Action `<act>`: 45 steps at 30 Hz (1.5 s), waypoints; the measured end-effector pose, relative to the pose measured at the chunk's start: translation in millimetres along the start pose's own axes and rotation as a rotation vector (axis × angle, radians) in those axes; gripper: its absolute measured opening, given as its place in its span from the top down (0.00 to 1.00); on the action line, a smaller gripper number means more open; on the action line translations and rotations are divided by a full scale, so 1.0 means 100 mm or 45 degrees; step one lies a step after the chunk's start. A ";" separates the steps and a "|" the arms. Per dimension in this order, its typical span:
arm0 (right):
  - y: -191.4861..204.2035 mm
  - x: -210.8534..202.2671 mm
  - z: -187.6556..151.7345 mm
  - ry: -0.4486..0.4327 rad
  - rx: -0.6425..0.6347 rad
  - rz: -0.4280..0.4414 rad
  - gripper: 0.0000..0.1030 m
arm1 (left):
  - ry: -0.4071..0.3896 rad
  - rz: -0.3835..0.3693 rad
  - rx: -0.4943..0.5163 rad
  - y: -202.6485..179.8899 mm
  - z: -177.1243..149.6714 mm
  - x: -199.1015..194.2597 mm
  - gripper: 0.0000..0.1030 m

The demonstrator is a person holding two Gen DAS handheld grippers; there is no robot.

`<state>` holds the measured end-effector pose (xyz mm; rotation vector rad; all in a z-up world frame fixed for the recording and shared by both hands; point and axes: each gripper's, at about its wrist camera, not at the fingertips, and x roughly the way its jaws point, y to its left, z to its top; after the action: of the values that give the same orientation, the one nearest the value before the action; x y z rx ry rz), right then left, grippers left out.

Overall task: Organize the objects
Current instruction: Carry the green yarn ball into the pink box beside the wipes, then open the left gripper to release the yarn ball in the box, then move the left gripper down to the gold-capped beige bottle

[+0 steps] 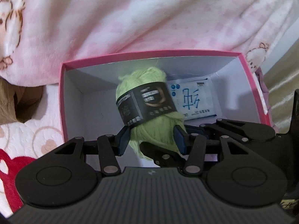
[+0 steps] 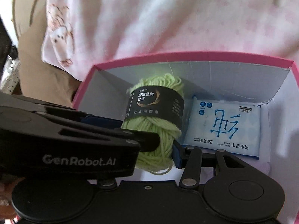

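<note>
Left gripper (image 1: 152, 140): nearest the lens; its blue pads pinch the lower end of the yarn skein (image 1: 147, 110), one on each side, over the near edge of the pink box (image 1: 62, 100).
Right gripper (image 2: 166, 145): it closes on the same end of the skein (image 2: 157, 115) crosswise; one blue pad presses the yarn's right flank, the opposite finger is hidden behind the left gripper's body, so both tools hold the one skein.
Yarn skein: light green with a black paper band round its middle; held by its near end, its long axis runs away from the jaws, toward the box's far wall.
Position against the box: the skein hangs inside the opening, roughly mid-width; whether it touches the floor cannot be told.
Wipes pack (image 2: 224, 128): flat on the box floor, just right of the skein, near the right wall.
Free room: the box's left half is bare.
Judgement: lowering straight ahead and letting go should lay the skein lengthwise beside the pack.
Beyond the box: pink patterned fabric (image 1: 149, 18).
</note>
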<state>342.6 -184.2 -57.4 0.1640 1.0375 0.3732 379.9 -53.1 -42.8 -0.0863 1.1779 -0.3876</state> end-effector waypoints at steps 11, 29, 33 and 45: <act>-0.05 -0.09 -0.07 -0.034 0.012 0.087 0.49 | -0.044 0.008 -0.040 0.16 -0.03 0.14 0.64; 0.30 -1.14 -0.59 -0.164 -0.203 -0.074 0.52 | -0.219 -0.112 0.048 -0.08 -0.93 -0.86 0.47; 0.40 -1.62 -0.81 -0.185 -0.261 -0.082 0.48 | -0.217 -0.133 0.066 -0.14 -1.22 -1.22 0.45; 0.72 -2.36 -1.44 -0.271 -0.334 0.045 0.36 | -0.312 -0.085 0.165 -0.16 -1.90 -1.91 0.33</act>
<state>95.8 -212.5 82.8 -0.0142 0.7688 0.5088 140.2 22.5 56.5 -0.0586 0.9074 -0.4973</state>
